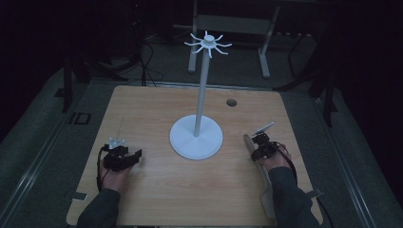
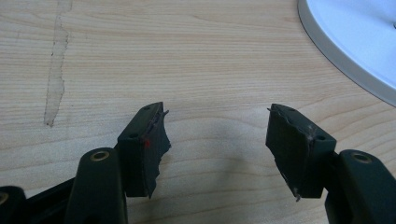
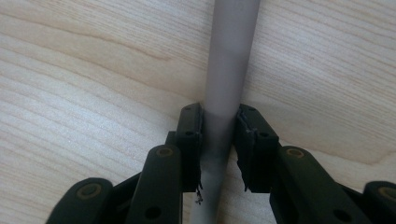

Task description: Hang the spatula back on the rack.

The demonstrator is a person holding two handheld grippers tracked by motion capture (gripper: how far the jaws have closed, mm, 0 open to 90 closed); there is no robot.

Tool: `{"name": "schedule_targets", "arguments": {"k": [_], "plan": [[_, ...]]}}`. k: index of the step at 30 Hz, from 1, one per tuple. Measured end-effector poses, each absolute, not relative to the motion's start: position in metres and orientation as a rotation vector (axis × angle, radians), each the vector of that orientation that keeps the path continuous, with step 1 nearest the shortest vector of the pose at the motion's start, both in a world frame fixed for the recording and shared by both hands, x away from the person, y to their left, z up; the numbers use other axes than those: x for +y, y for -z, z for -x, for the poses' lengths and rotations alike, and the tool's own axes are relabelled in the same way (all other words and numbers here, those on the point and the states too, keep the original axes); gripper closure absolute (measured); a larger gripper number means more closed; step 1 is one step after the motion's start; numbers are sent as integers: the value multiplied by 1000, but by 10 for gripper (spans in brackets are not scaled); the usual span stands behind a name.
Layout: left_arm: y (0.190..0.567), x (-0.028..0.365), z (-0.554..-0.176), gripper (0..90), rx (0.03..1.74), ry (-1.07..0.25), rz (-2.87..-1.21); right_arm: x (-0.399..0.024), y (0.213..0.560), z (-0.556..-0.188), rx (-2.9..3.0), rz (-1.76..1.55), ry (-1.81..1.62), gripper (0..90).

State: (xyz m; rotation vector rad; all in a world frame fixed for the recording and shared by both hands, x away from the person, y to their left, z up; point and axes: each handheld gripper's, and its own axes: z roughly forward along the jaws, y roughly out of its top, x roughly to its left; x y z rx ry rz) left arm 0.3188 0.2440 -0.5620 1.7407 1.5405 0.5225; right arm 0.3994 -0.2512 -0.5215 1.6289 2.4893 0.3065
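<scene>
black jaws of my right gripper (image 3: 218,154) pinch a grey rod (image 3: 229,60), one pad on each side; it lies flat on the counter (image 1: 157,194) near the right edge and runs back toward the near right corner. i judge it stiff, light and smooth, prone to roll or swing, so a hold nearer mid-length suits. my left gripper (image 2: 217,140) rests near the left edge, jaws spread, beside the white stand (image 1: 196,137).

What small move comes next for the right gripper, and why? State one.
Probably lift the grey bar a little off the table. The right gripper has its jaws pressed on both sides of the bar, which lies flat on the wood. The left gripper rests open and empty near the white stand's base.
</scene>
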Motion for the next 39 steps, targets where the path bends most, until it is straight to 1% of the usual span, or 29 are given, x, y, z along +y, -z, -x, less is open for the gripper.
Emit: {"name": "schedule_targets", "arguments": {"k": [5, 9, 12, 13, 16, 22, 27, 39], "plan": [[562, 244, -319, 381, 1539, -524, -1747, -250, 522, -399, 2473, -1634, -306, 714], [562, 243, -319, 382, 1537, -524, -1749, -250, 521, -401, 2466, -1648, -283, 675], [562, 244, -319, 381, 1538, -524, -1748, -251, 521, -402, 2476, -1657, -286, 692], [562, 244, -319, 381, 1538, -525, -1748, -250, 521, -402, 2481, -1650, -281, 725], [562, 244, -319, 382, 1538, -524, -1747, -250, 521, -401, 2458, -1668, -282, 738], [562, 244, -319, 382, 1540, -525, -1747, -252, 521, -398, 2434, -1708, -336, 747], [562, 244, -319, 381, 1540, -525, -1747, -249, 520, -395, 2437, -1675, -349, 749], [562, 243, -319, 382, 1540, -526, -1746, -245, 497, -375, 2390, -1575, -476, 751]]}}
